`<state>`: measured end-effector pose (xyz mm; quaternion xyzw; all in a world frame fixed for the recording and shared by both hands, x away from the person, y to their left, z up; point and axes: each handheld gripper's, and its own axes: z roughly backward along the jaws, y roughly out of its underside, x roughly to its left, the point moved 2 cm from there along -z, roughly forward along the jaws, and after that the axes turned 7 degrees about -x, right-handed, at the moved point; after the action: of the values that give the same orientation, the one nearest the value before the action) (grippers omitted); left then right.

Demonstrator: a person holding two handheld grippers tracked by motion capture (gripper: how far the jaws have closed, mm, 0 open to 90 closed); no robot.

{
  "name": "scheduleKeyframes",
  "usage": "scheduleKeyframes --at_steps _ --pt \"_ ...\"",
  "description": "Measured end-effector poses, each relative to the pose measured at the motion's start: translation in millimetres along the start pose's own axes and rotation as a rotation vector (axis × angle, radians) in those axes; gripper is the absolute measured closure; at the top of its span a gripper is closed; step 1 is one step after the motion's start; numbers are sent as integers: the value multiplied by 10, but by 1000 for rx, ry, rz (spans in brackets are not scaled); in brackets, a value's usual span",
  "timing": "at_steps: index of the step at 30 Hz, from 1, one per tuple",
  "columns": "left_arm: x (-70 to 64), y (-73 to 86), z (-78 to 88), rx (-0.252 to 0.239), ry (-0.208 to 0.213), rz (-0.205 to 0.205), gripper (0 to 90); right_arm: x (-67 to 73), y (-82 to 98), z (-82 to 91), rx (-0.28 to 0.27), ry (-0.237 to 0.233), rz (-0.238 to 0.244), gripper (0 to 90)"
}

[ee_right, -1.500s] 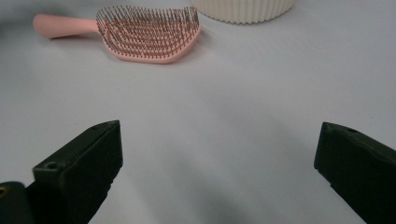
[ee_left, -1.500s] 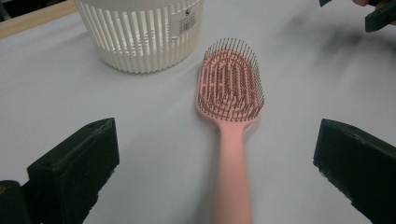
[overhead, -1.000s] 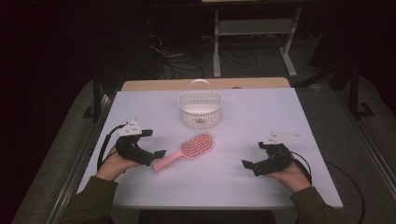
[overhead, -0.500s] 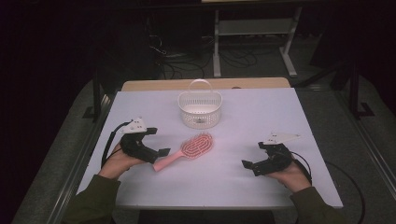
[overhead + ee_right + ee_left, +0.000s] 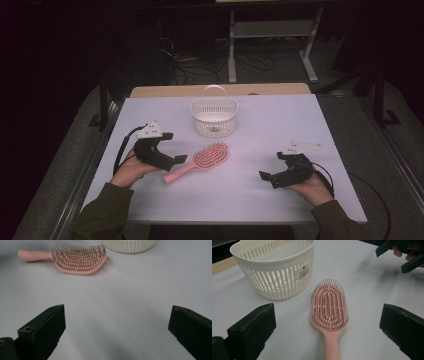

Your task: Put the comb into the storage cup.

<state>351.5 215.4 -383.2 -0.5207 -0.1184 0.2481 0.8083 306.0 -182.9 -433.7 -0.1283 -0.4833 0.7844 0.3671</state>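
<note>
A pink plastic hairbrush (image 5: pixel 202 160) lies flat on the smooth pale tabletop (image 5: pixel 260 125), with its bristles facing up. Its head is a long oval with open curved slots, and thin dark-tipped pins stand in rows on it; the straight rounded handle points toward the left gripper (image 5: pixel 172 159). In the left gripper view the handle comes up between the two black blocky fingers (image 5: pixel 252 330), which are wide apart and do not touch it. Just beyond the brush head stands a white plastic basket (image 5: pixel 214 117), round, with vertical slits in its wall, a thin arched handle on top and a small label on its side. The basket is near the brush but apart from it. The right gripper (image 5: pixel 272 179) rests low over the tabletop, well apart from the brush, and its matte black fingers (image 5: pixel 42 332) are also spread wide with only bare surface between them. Each gripper carries a grey three-cornered plate.
</note>
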Motion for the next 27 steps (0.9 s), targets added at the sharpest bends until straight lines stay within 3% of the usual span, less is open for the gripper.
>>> scheduleKeyframes --at_steps 27 --pt "-9 -182 -332 3 56 -17 2 3 1 -4 7 -4 -2 7"
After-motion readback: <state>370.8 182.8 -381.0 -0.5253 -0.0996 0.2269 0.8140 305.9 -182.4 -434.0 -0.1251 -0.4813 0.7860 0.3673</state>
